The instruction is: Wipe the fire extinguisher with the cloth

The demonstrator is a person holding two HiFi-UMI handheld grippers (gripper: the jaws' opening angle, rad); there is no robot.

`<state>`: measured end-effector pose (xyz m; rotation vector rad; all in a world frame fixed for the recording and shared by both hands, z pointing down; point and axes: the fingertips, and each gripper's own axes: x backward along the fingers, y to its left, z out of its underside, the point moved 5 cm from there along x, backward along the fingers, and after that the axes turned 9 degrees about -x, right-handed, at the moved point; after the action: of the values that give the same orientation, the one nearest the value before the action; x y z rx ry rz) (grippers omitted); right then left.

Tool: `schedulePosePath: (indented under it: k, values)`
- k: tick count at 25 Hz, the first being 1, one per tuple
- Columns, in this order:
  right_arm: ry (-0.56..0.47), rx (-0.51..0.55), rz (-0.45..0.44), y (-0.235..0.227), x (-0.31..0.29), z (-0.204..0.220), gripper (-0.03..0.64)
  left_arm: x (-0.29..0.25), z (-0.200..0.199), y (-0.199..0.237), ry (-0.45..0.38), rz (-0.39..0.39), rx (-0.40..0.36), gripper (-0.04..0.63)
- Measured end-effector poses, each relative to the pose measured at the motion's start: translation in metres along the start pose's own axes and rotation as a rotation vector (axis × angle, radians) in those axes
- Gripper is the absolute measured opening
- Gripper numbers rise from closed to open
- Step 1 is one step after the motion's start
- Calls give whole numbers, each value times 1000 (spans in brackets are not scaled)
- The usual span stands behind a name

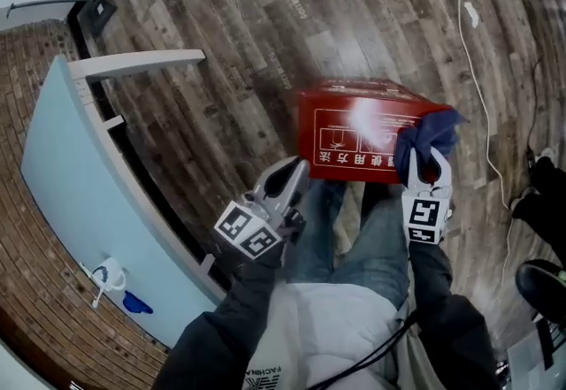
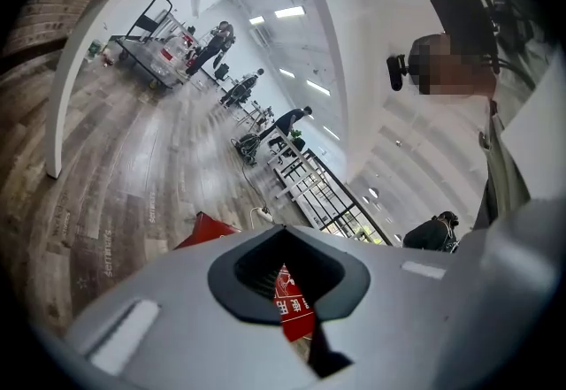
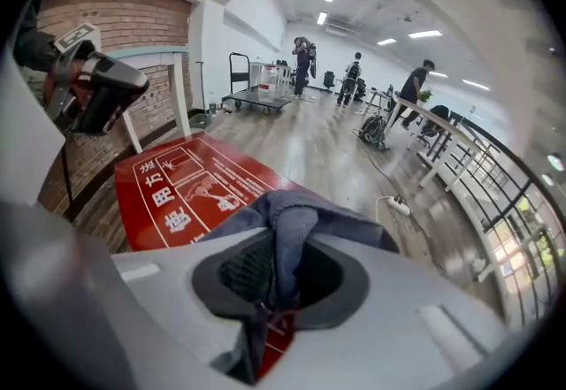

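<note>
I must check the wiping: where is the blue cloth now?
In the head view the blue cloth is at right, clamped in the right gripper over the right end of the red box.

**Head view:** from your head, steeply down past your legs (image 1: 371, 247) to the red box (image 1: 354, 127) on the floor (image 1: 221, 43).
**From your left gripper (image 1: 296, 172):** nearly level along its jaws, across the hall (image 2: 177, 141).
**From your right gripper (image 1: 430, 165):** tilted down, close over the box.
All three views share that box.
</note>
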<state>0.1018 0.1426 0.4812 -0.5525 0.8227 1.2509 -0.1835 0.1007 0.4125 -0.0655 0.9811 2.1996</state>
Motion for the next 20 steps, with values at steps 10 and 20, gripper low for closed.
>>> schedulePosePath:
  k: [10,20]
  values:
    - [-50,243,-419,137,-28,-51,60,5,-17,3,-22,-17,-10,3]
    - [59,19,-13,-19,1,12,60,29,-19,-3,-57,-27,10,3]
